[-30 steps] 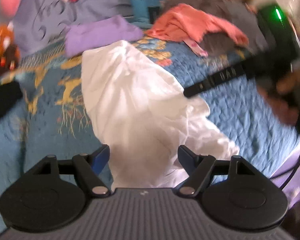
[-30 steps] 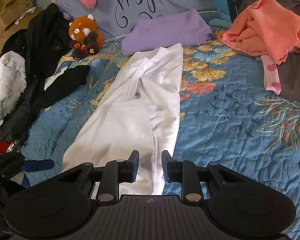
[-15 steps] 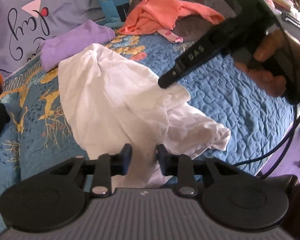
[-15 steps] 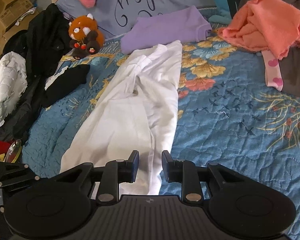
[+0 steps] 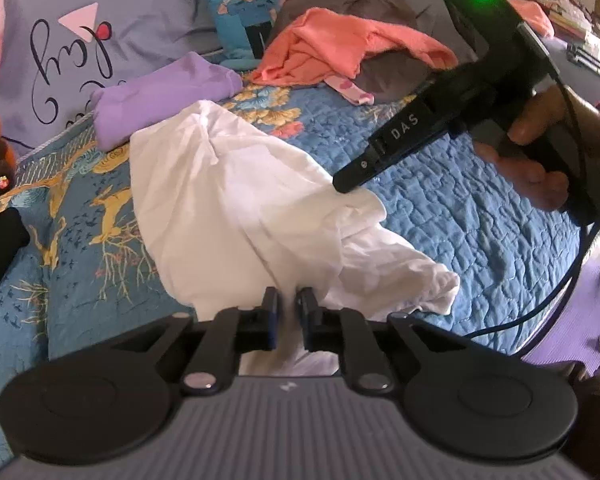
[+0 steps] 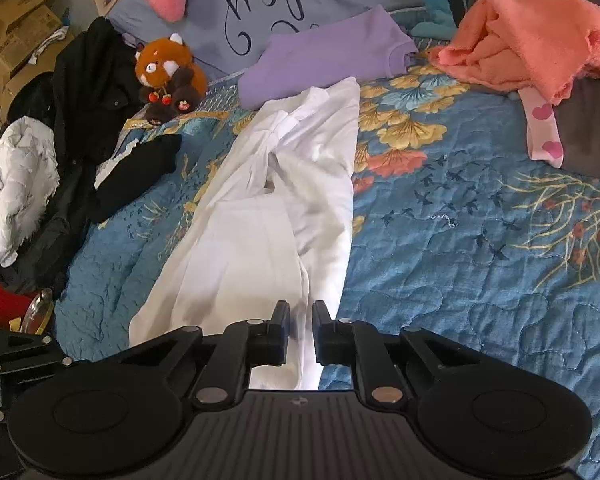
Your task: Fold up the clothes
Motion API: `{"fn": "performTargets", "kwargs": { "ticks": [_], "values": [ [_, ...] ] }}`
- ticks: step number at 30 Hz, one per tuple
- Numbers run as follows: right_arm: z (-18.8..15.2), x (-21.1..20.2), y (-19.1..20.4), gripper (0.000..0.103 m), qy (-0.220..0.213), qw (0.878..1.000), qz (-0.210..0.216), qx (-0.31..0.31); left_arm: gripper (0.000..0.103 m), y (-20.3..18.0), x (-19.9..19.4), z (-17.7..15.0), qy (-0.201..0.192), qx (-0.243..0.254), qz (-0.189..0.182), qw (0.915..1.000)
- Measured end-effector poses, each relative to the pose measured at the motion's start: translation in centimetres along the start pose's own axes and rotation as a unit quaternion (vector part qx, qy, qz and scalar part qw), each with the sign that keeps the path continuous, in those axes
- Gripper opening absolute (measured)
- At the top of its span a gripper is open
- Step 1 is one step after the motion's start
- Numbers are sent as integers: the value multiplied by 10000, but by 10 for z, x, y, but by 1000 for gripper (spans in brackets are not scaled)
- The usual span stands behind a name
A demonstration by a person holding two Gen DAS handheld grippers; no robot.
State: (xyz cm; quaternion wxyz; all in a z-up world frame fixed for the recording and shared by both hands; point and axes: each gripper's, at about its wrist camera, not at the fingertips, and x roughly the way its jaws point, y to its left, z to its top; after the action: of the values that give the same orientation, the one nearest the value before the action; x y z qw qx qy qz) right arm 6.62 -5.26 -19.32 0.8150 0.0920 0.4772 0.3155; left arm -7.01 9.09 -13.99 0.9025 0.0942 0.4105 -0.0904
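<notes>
Narrowed since a second ago, left claw (image 5: 287, 312) — like right claw (image 6: 301, 326) — is closing on white garment (image 5: 240, 200).

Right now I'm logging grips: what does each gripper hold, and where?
Both are closing on the white garment: left gripper at its near bunched end, right gripper at its near edge.

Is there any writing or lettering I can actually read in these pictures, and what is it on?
"DAS": white letters on the black finger of the right tongs, seen from the left wrist view.
Looping dark script, roughly "Joy", with a small red heart, on the lilac pillow; the first letter is uncertain.
Cardboard boxes at far left: any print is too small and blurred to read.
No numbers are readable.
</notes>
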Motion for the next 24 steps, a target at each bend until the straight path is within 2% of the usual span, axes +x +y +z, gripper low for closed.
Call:
{"fn": "performTargets", "kwargs": {
  "ticks": [3,6,13,17,22,24],
  "values": [
    [1,-4,-3,15,-72,9996,181,224,15,-1,-16,-1,-282,7,-123,9995],
    [2,-5,-5,18,-74,9989,256,379,25,-4,-28,-1,-453,-9,-322,9985],
    [1,3,-1,20,61,9993,197,306,26,-21,-2,2,-77,330,-119,9994],
    [1,5,1,27,19,9993,194,326,26,-24,11,3,5,474,83,9988],
    [2,6,1,27,45,9993,172,331,25,-19,21,2,200,367,-93,9991],
    [2,8,1,27,97,9993,118,334,17,-16,25,1,311,280,-117,9991]
  ]
}}
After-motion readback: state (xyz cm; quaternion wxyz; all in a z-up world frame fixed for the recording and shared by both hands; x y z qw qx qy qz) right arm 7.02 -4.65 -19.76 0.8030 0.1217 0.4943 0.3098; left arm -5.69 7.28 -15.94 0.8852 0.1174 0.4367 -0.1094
